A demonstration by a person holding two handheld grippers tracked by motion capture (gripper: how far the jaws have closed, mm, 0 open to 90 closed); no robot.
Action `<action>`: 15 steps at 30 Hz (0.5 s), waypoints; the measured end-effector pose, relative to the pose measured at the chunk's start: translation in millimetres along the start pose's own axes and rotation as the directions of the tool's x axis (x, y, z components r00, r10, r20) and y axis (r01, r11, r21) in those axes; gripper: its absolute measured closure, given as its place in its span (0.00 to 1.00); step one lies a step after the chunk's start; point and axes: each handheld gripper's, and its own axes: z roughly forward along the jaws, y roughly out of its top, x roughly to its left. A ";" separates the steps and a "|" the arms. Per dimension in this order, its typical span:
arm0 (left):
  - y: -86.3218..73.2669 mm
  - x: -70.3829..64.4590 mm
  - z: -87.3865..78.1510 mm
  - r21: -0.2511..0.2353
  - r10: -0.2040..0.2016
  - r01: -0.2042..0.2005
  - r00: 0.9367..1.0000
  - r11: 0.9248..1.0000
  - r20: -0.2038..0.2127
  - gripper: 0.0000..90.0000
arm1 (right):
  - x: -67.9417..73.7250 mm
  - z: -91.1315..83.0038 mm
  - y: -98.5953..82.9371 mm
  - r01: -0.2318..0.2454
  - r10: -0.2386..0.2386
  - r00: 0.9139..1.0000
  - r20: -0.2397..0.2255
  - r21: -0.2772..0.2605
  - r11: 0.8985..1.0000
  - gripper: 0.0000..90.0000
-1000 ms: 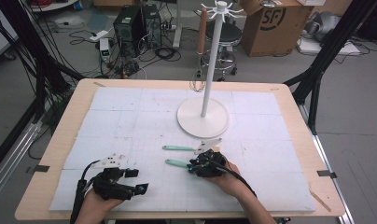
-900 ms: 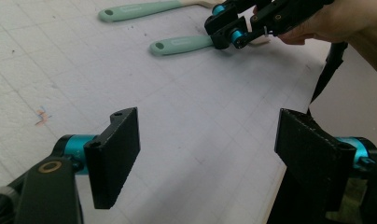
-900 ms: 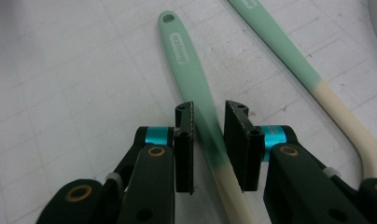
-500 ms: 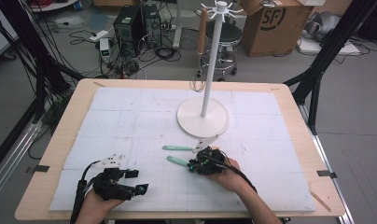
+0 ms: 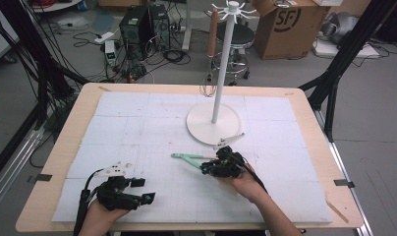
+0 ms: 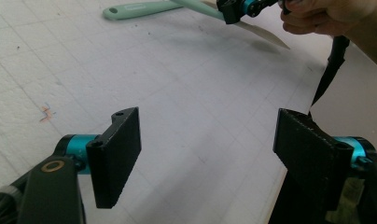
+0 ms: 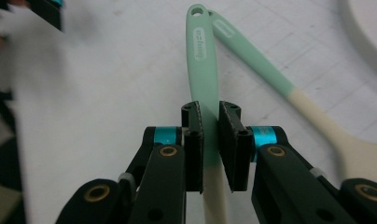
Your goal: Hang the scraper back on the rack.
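Two mint-handled utensils with cream ends are near the table's middle. My right gripper (image 5: 205, 169) (image 7: 210, 140) is shut on one utensil (image 7: 201, 60) (image 5: 192, 163) at its handle, where mint meets cream. The other utensil (image 7: 252, 58) (image 5: 191, 157) lies flat on the white mat just beyond, and the two handle tips nearly cross. My left gripper (image 5: 145, 196) (image 6: 207, 154) rests at the front left, jaws wide open with nothing between them. In the left gripper view the mint handle (image 6: 140, 8) and the right gripper (image 6: 242, 7) show farther off.
A white hook stand (image 5: 225, 64) rises from a round base (image 5: 201, 129) behind the right gripper, close to the utensils. The white gridded mat (image 5: 137, 123) covers the wooden table (image 5: 73, 123). Cables, a stool and boxes are on the floor beyond.
My right gripper has shifted slightly away from the person with the utensil in it, bringing its handle closer to the lying one. The left gripper has stayed put.
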 end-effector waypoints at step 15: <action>0.2 0.0 -1.1 -0.001 -0.004 0.004 1.000 1.000 -0.008 0.27 | -7.2 -75.9 16.9 -0.087 0.079 0.995 -0.054 -0.150 0.985 0.90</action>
